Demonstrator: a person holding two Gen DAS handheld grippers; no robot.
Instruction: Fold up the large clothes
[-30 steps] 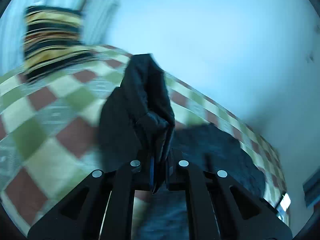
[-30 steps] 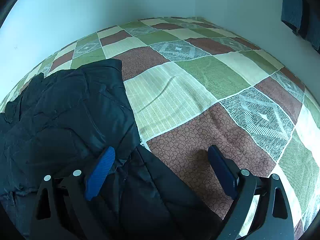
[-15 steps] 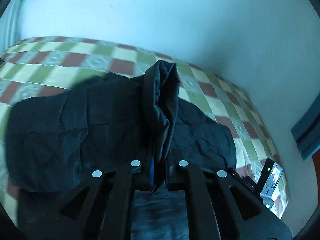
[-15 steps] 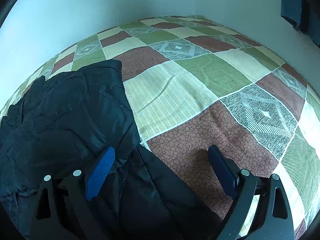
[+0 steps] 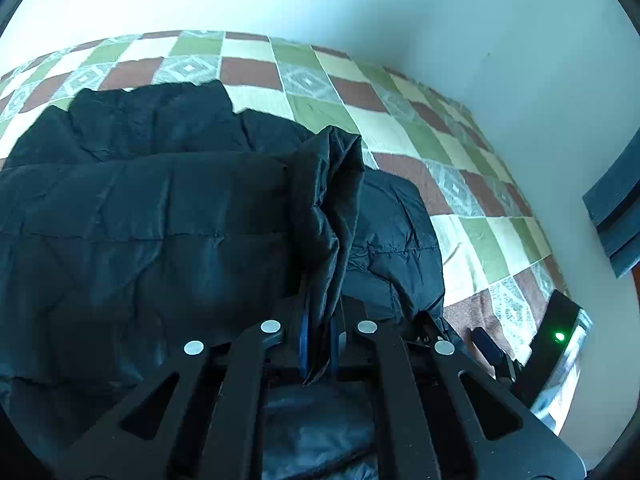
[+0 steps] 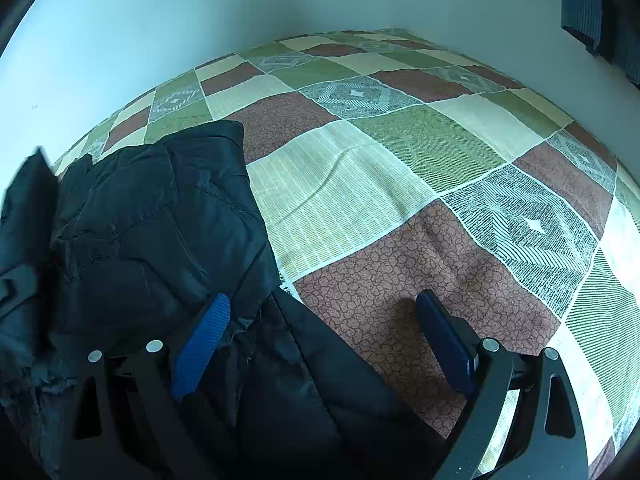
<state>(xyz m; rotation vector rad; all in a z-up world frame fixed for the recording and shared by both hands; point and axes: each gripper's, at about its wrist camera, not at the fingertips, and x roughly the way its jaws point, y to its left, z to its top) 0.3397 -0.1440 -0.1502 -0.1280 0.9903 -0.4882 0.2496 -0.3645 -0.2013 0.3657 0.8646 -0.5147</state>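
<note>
A patchwork bedspread (image 6: pixel 400 184) of green, cream, reddish-brown and grey patterned squares covered the bed, creased lightly across one cream square. Pale walls (image 5: pixel 360 4) rose behind it and met in a corner at about one o'clock in the right wrist view. Dark blue-grey cloth (image 6: pixel 580 4) hung at two o'clock there. In the left wrist view a dark device with a green light (image 5: pixel 559 336) sat at four o'clock.
</note>
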